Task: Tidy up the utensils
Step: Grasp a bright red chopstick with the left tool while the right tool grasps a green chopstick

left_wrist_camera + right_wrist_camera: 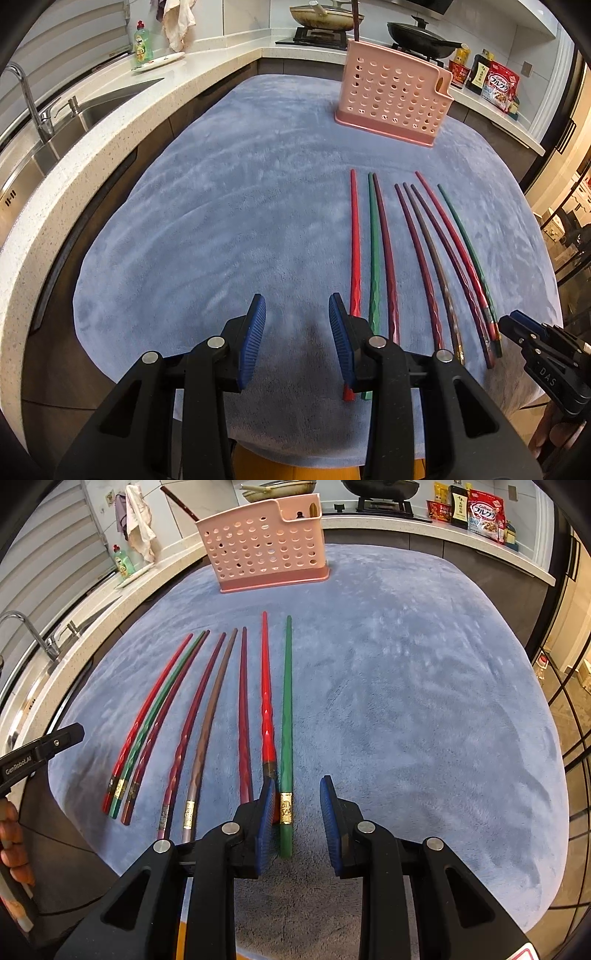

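Hidden parts first. In the left wrist view the left gripper (pixel 297 332) covers the near ends of the red chopstick (pixel 355 243) and the green chopstick (pixel 373 251) beside it. At the right edge the right gripper (pixel 517 326) is only partly seen, and its arm is cut off by the lens rim. The writing on the soap bottle (pixel 142 42) at the sink side is too small to read.

In the right wrist view the left gripper is only a black tip at the left edge, w/ "GenRobot.AI" printed on it; the person's left hand (pixel 13 845) is cut off below. On the right gripper's arm in the left view I read "DAS". The cereal bag (pixel 484 515) on the far counter has Japanese letters; the other packets I cannot read.

Eight chopsticks (pixel 207 716) lie side by side on the blue cloth (pixel 406 701) of the tabletop, tips away from the cameras, gold bands at the near ends. The pink holder (pixel 264 546) stands upright at the far side, well apart from them, w/ a dark handle and some tips sticking out.

Left fingers (pixel 255 332) are apart, low over bare cloth, just left of the red chopstick. Right gripper (pixel 297 812): fingers apart, the outer green chopstick (pixel 286 716) lies btw. them, not clamped.
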Demonstrator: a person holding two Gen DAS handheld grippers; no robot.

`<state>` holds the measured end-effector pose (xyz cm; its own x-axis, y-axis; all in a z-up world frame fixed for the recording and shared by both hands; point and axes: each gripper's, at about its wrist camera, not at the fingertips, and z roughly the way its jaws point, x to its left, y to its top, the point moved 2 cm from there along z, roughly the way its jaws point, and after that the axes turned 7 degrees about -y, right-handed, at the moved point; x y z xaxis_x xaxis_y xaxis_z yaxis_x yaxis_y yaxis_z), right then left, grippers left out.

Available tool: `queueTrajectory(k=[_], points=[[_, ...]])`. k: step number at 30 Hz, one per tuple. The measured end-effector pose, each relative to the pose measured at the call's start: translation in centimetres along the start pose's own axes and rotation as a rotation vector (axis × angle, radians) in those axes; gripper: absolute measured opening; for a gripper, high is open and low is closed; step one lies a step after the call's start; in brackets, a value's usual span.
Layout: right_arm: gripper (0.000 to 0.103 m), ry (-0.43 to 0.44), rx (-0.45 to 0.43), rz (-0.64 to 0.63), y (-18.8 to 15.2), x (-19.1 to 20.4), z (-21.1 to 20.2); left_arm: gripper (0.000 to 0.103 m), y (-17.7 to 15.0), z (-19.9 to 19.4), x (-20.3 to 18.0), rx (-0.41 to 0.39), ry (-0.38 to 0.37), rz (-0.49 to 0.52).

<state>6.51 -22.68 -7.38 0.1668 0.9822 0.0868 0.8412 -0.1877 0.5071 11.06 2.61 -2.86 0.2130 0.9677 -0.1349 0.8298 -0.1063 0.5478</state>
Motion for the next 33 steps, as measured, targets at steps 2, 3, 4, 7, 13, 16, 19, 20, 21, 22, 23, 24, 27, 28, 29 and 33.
queueTrajectory(k=[2,3,4,7,13,16,19,20,21,22,23,24,27,28,29,33], points=[[0.023,0.000,0.006,-0.003,-0.2,0.1,0.2,0.034,-0.2,0.1,0.0,0.005,-0.001,0.002],[0.023,-0.002,0.007,-0.004,-0.2,0.1,0.3,0.034,-0.3,0.1,-0.1,0.008,0.001,0.003],[0.022,-0.003,0.007,-0.003,-0.3,0.1,0.4,0.034,-0.4,0.1,-0.1,0.009,0.001,0.004],[0.022,-0.002,0.007,0.001,-0.4,0.0,0.4,0.034,-0.6,0.2,-0.1,0.014,0.000,0.000],[0.020,-0.011,0.007,0.004,-0.6,-0.3,0.5,0.034,-1.2,0.4,-0.3,0.026,-0.008,0.006],[0.020,-0.009,0.006,0.007,-0.8,-0.5,0.4,0.034,-1.5,0.7,-0.6,0.036,-0.012,0.015],[0.020,-0.011,0.004,0.006,-1.0,-0.6,0.4,0.034,-1.8,0.9,-1.0,0.046,-0.016,0.021],[0.020,-0.012,0.005,0.007,-0.9,-0.6,0.4,0.034,-1.9,1.0,-1.0,0.048,-0.016,0.023],[0.020,-0.013,0.007,0.008,-1.0,-0.7,0.4,0.034,-1.9,1.0,-1.1,0.050,-0.017,0.025],[0.020,-0.014,0.010,0.008,-1.0,-0.8,0.4,0.034,-2.0,1.1,-1.1,0.052,-0.018,0.025],[0.018,-0.015,0.018,0.005,-1.1,-0.8,0.5,0.035,-2.0,1.1,-1.2,0.054,-0.020,0.026],[0.017,-0.017,0.027,0.000,-1.3,-0.8,0.7,0.035,-2.1,1.2,-1.2,0.056,-0.021,0.027],[0.017,-0.033,0.019,-0.021,-1.7,-0.6,0.5,0.035,-2.2,1.4,-1.4,0.062,-0.026,0.032],[0.017,-0.037,0.017,-0.025,-1.8,-0.5,0.4,0.035,-2.3,1.5,-1.5,0.064,-0.027,0.034],[0.016,-0.037,0.015,-0.026,-1.8,-0.6,0.4,0.035,-2.4,1.5,-1.6,0.067,-0.029,0.034],[0.011,-0.037,0.013,-0.016,-1.8,-0.8,0.4,0.035,-2.7,1.7,-2.0,0.078,-0.046,0.041]])
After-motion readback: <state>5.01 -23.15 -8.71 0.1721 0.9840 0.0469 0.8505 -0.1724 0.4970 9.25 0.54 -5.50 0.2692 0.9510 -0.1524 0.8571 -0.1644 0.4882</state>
